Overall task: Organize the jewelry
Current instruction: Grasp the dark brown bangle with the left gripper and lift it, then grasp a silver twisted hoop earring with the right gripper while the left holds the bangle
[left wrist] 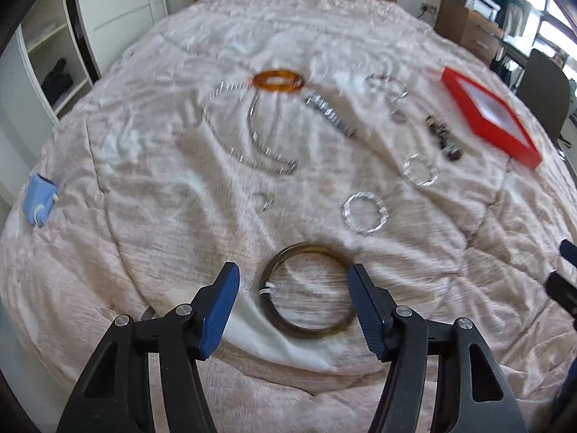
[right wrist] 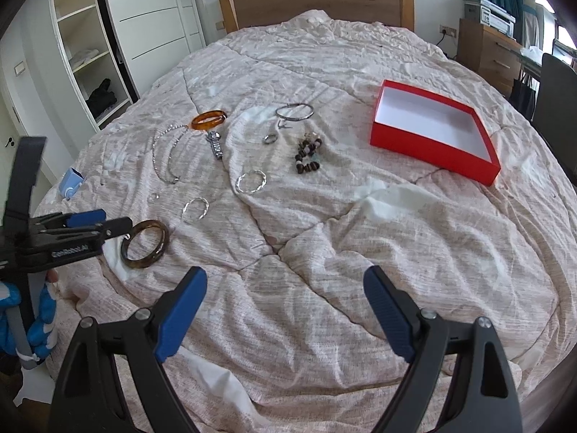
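Hovering low over the pink quilt (right wrist: 324, 252), we hold our left gripper (left wrist: 292, 285) with its blue-padded jaws spread wide, and the dark tortoiseshell bangle (left wrist: 306, 290) lies flat on the bed between the fingertips. From the left wrist view the right pad seems to sit at the bangle's rim while the left pad stands apart from it; we cannot tell whether either one truly touches. A small white tag or tie (left wrist: 267, 289) marks the bangle's left edge. In the right wrist view the same bangle (right wrist: 145, 244) rests just beside the tips of the left gripper (right wrist: 104, 225), at the near left part of the bed.

Our right gripper (right wrist: 285, 288) is likewise spread wide and grasps nothing, hanging above bare quilt near the foot of the bed.

Farther up the bed the rest of the jewelry lies scattered: two clear faceted bracelets (right wrist: 195, 210) (right wrist: 251, 181), an amber bangle (right wrist: 209, 119), a long silver chain necklace (right wrist: 166, 158), a metal watch band (right wrist: 215, 145), a thin silver bangle (right wrist: 294, 111), a small ring (right wrist: 270, 139) and a brown beaded bracelet (right wrist: 307, 155). None of these touches either gripper.

The red box (right wrist: 434, 146) sits open on the right side of the bed, well apart from the bangle, its white inside showing. A small light-blue object (right wrist: 70, 182) lies at the left edge of the quilt. The left wrist view is blurred, so fine detail there is unclear.
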